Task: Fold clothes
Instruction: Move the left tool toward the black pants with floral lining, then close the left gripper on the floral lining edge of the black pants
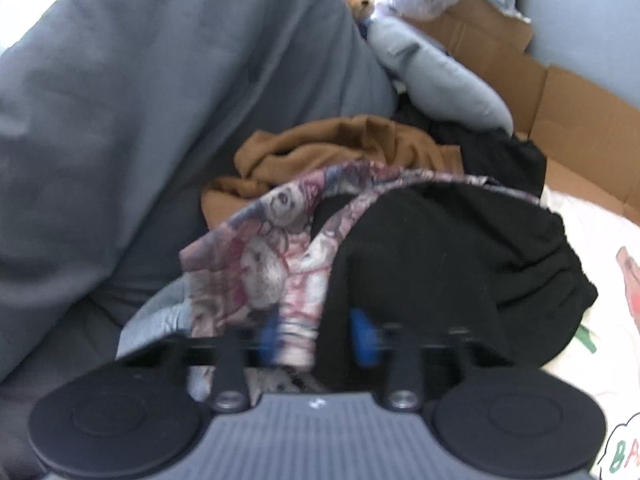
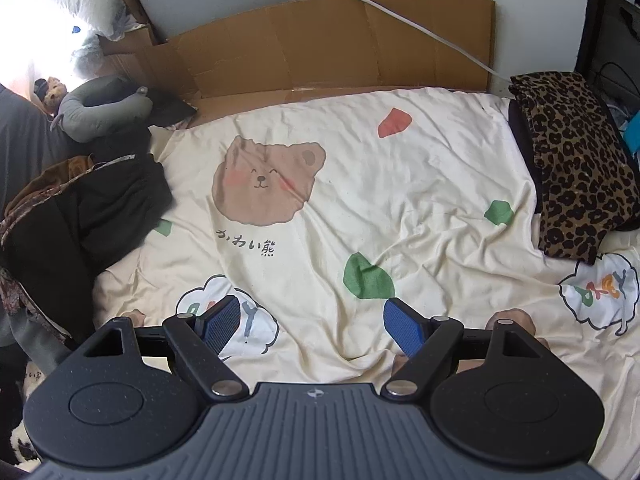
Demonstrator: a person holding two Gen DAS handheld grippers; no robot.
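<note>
In the left wrist view, a heap of clothes lies on the bed: a pink-and-purple patterned garment [image 1: 256, 256], a black garment [image 1: 440, 256] and a brown one [image 1: 320, 148] behind. My left gripper [image 1: 315, 338] is shut on a bunched fold of the patterned garment, with the black cloth's edge pressed against the right pad. The view is blurred. In the right wrist view, the same heap [image 2: 80, 216] sits at the left edge of the cream bear-print sheet [image 2: 420, 184]. My right gripper [image 2: 310, 326] hangs open over the sheet, holding nothing. A leopard-print garment [image 2: 576, 160] lies folded at the right.
A grey duvet [image 1: 140, 100] rises left of the heap. A grey neck pillow [image 2: 96, 112] lies behind it. Flattened cardboard [image 2: 320, 40] lines the far side of the bed, with a white cable [image 2: 420, 28] across it. Bare sheet spans the middle.
</note>
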